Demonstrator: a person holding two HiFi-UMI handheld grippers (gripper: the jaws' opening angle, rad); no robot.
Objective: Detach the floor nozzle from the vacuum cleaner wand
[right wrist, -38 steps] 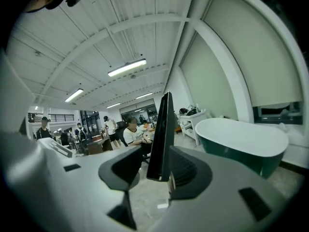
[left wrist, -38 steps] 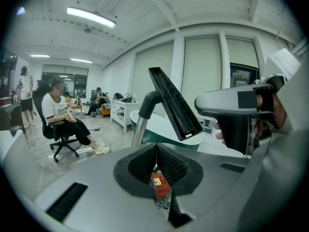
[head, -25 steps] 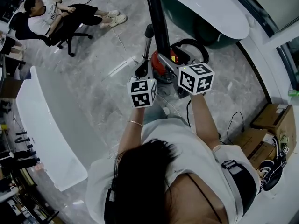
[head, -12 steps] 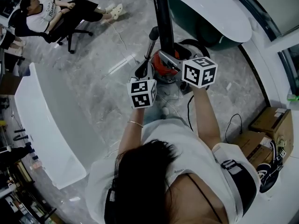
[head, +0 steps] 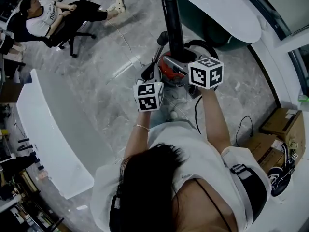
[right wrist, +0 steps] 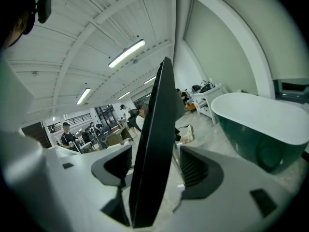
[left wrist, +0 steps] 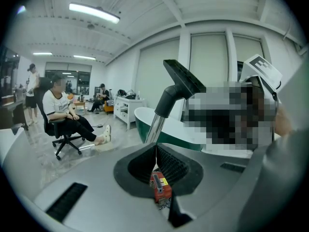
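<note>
Pinching the black floor nozzle [right wrist: 152, 144] edge-on between its pads, the right hand-held gripper [right wrist: 155, 164] holds it raised above the red vacuum cleaner body [head: 169, 69]. A thin strip of light shows beside one pad. The nozzle is still joined to the silver wand [left wrist: 155, 124], which slants down to the left hand-held gripper [left wrist: 155, 159]. That gripper's jaws are pressed together, with nothing seen between them. A person sits on a chair [head: 48, 14] well apart across the marble floor.

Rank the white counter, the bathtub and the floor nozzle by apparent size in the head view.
Largest first:
1. white counter
2. bathtub
3. floor nozzle
The bathtub runs off the frame's top, so only its visible part counts.
</note>
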